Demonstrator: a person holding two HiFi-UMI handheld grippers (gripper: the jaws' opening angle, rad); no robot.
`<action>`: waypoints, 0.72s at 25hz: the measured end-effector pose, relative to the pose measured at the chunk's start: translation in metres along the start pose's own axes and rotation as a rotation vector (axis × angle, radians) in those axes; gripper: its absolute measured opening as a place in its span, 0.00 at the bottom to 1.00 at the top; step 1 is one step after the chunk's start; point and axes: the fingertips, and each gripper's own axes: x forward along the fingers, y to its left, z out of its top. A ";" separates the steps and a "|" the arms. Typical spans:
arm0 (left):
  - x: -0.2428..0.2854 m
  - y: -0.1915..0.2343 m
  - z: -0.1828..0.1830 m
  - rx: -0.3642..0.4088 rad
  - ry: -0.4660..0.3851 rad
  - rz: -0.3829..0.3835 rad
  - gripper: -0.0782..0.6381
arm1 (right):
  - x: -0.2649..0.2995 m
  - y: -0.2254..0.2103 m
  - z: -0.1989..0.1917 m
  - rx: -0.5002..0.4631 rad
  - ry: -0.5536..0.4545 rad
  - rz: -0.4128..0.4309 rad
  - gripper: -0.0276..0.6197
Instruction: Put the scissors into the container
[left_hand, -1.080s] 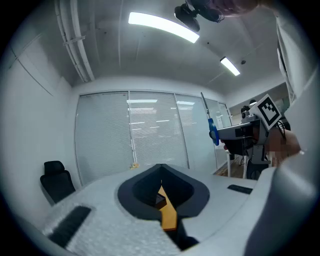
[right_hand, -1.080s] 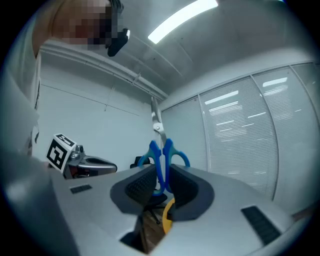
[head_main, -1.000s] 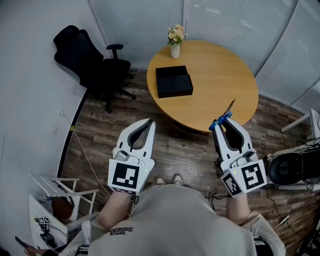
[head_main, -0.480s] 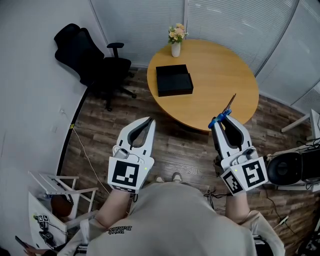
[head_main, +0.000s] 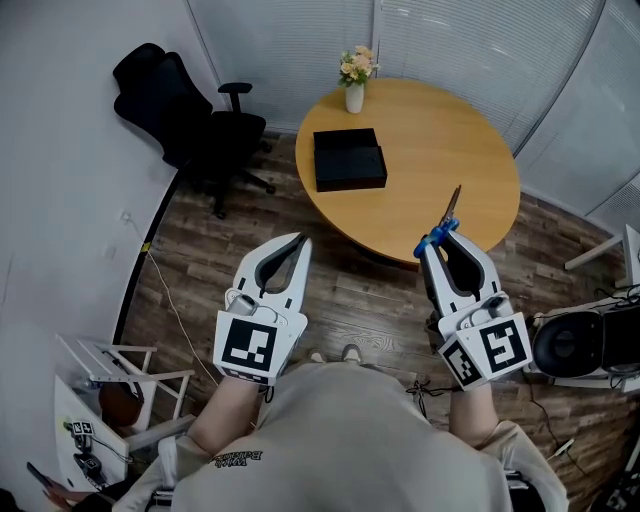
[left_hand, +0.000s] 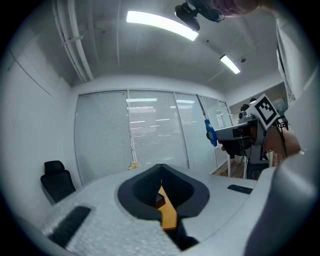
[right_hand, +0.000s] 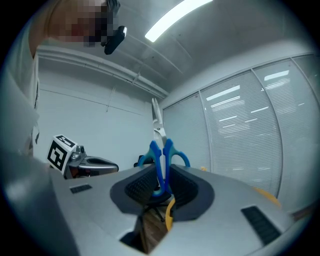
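Right gripper (head_main: 437, 243) clamped on blue-handled steel scissors (head_main: 450, 208), blades up, by round wooden table (head_main: 440, 150) near edge. Left gripper (head_main: 299, 242) jaws together, empty. Black rectangular container (head_main: 349, 160) on table.

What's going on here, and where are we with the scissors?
A person stands back from the round table, a gripper in each hand. The right gripper is shut on the blue handles of the scissors, with the blades pointing up and away. The left gripper is shut with nothing in it. The black container sits on the table near a vase of flowers. The scissors are not yet in it.
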 end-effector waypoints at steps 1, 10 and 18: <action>0.001 -0.002 0.000 -0.005 0.002 0.002 0.14 | 0.000 -0.002 -0.001 0.004 0.001 0.003 0.19; 0.014 -0.019 -0.007 -0.048 0.027 -0.005 0.14 | -0.007 -0.024 -0.011 0.021 0.017 0.024 0.19; 0.024 -0.032 -0.010 -0.013 0.041 0.004 0.14 | -0.005 -0.038 -0.018 0.019 0.016 0.061 0.19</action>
